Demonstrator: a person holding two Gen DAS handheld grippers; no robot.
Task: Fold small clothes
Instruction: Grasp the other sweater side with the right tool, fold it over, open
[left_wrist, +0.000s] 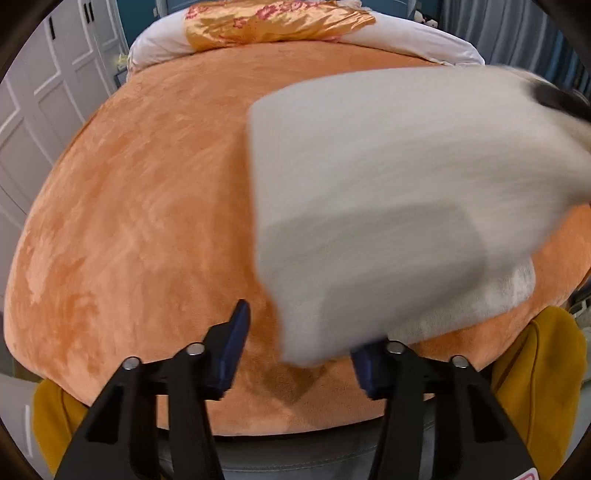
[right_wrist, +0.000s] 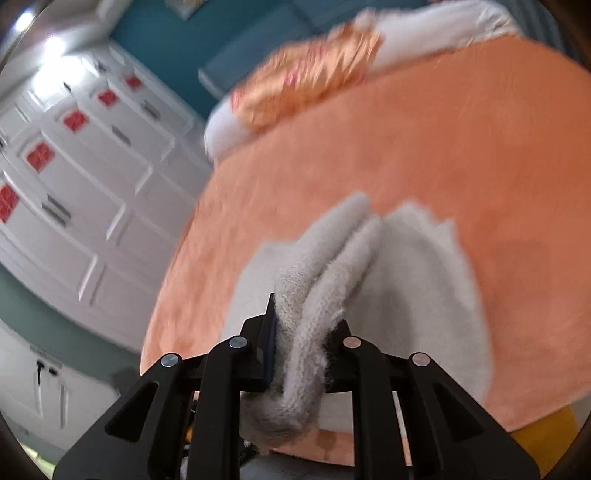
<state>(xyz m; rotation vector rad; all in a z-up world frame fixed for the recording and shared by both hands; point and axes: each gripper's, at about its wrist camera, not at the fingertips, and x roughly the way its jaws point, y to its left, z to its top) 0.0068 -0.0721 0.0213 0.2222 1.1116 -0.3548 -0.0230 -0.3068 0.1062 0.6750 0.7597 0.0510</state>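
Note:
A pale grey fleecy garment (left_wrist: 388, 192) hangs blurred over the orange blanket (left_wrist: 140, 221), pulled up toward the upper right, where a dark gripper part (left_wrist: 554, 98) shows at its top. In the left wrist view, my left gripper (left_wrist: 301, 356) stands open; the garment's lower corner droops between its blue pads and covers the right fingertip (left_wrist: 364, 373), and the pads do not press it. In the right wrist view, my right gripper (right_wrist: 306, 332) is shut on a bunched fold of the garment (right_wrist: 325, 266). The rest of the cloth trails down onto the blanket (right_wrist: 461, 147).
A gold floral pillow (left_wrist: 273, 22) and white bedding (left_wrist: 417, 40) lie at the bed's far end. White wardrobe doors (left_wrist: 40, 92) stand to the left. Yellow fabric (left_wrist: 535, 369) hangs at the bed's near edge.

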